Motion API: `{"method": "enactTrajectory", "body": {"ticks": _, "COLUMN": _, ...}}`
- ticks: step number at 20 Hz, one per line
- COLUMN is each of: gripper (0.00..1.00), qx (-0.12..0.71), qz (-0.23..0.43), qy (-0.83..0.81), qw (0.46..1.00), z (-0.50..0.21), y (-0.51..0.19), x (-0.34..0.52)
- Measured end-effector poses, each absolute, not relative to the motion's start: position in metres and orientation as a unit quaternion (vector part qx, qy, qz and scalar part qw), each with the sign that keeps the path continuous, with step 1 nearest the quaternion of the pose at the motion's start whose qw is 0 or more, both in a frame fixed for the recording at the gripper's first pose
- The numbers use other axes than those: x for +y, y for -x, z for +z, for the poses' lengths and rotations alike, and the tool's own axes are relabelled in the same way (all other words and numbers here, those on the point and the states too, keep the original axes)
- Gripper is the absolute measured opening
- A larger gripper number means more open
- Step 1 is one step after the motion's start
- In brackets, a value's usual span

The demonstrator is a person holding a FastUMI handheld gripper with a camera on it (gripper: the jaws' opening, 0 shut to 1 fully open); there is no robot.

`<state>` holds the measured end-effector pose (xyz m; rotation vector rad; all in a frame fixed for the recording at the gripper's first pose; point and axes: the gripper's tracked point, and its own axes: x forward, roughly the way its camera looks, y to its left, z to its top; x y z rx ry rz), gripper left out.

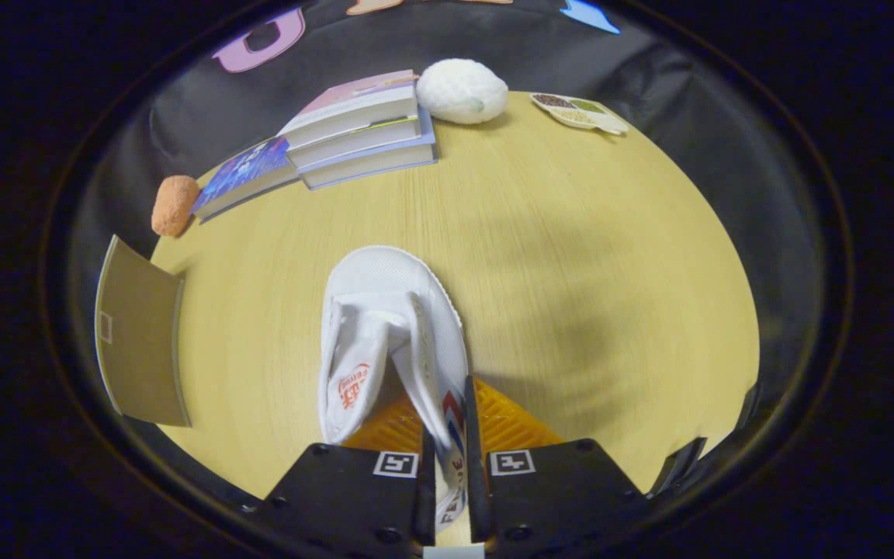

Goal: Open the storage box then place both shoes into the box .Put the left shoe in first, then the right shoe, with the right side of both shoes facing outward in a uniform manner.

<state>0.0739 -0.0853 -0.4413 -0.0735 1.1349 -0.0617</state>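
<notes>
Gripper view: a white canvas high-top shoe [385, 334] with an orange ribbed sole hangs over the pale wooden tabletop [571, 256], toe pointing to twelve o'clock, its right-hand collar wall pinched between the two fingers of the hand-held gripper [445, 473], which are drawn close together with only the thin canvas edge between them. A brown cardboard flap [140, 334], by the look of it part of the storage box, stands at nine o'clock from the shoe, well apart from it; whether the box is fully open cannot be told. Beyond the toe, at eleven o'clock, lies a stack of books [354, 132], with an orange spongy lump [174, 205] at ten o'clock, a white knobbly foam ball [461, 90] near twelve and a small printed card [579, 111] at one o'clock. Judged from this moment, the step in hand is carrying a shoe to the box; which shoe of the pair it is cannot be read here. Doing it well likely calls for keeping the pinch firm on that soft collar, since canvas can slip or fold, swinging toward nine o'clock with the sole held clear of the table, and turning the shoe so its right side faces outward before easing it down.
</notes>
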Motion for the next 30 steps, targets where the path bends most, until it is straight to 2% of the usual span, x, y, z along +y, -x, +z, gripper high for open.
{"method": "enactTrajectory", "body": {"ticks": 3, "gripper": 0.04, "qx": 0.538, "qz": -0.043, "qy": -0.015, "qw": 0.841, "z": -0.443, "y": -0.074, "x": -0.094}}
{"method": "enactTrajectory", "body": {"ticks": 7, "gripper": 0.03, "qx": 0.552, "qz": -0.05, "qy": -0.143, "qw": 0.82, "z": -0.442, "y": -0.062, "x": -0.08}}
{"method": "enactTrajectory", "body": {"ticks": 10, "gripper": 0.03, "qx": 0.564, "qz": -0.011, "qy": -0.231, "qw": 0.793, "z": -0.435, "y": -0.045, "x": -0.043}}
{"method": "enactTrajectory", "body": {"ticks": 17, "gripper": 0.03, "qx": 0.554, "qz": 0.082, "qy": -0.312, "qw": 0.768, "z": -0.372, "y": -0.025, "x": 0.07}}
{"method": "enactTrajectory", "body": {"ticks": 25, "gripper": 0.03, "qx": 0.531, "qz": 0.198, "qy": -0.31, "qw": 0.763, "z": -0.29, "y": -0.017, "x": 0.219}}
{"method": "enactTrajectory", "body": {"ticks": 30, "gripper": 0.02, "qx": 0.528, "qz": 0.226, "qy": -0.297, "qw": 0.763, "z": -0.266, "y": -0.017, "x": 0.306}}
